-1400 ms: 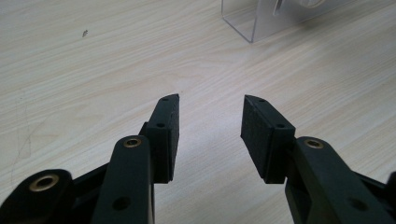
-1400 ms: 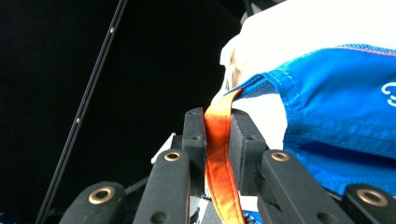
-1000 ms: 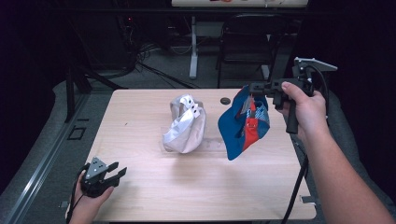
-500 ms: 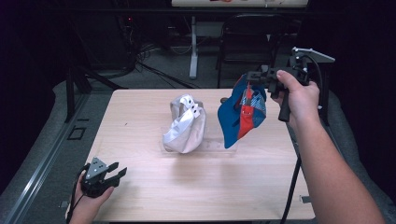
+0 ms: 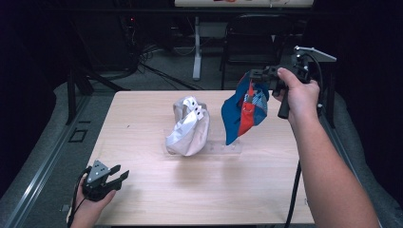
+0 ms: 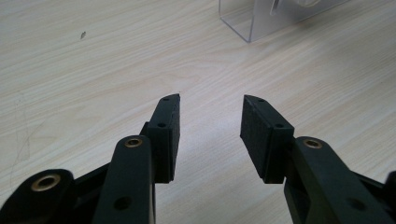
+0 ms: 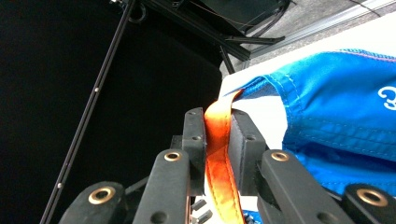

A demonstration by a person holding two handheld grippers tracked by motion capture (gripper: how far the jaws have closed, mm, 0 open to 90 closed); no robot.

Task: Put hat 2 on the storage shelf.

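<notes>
blue cap goes up and out to the side

blue, red and white cloth cap (image 5: 245,110) now hangs in the air from the right gripper (image 5: 256,76). a second ago it hung lower, over the right part of the light wooden table (image 5: 142,118). since then it has come up a bit and moved toward the table's right edge. in the right gripper view the two black jaws are squeezed tight on the cap's orange strap (image 7: 218,140), so the cap looks safely held.

it looks like the cap is being carried off, maybe to be hung or set down somewhere new. where it will go i cannot tell.

the white and silver cloth cap (image 5: 187,127) sits on a clear plastic stand (image 5: 223,148) in the middle of the table, near the blue cap but not touching it.

the left gripper (image 5: 105,179) rests low by the near left corner. its jaws are apart, with nothing between them, just bare wood.

there is lots of free table in front and on the left. on the right, the blue cap hangs close to the edge, with dark floor and a black chair (image 5: 256,33) behind, so a big swing that way has less room.
</notes>
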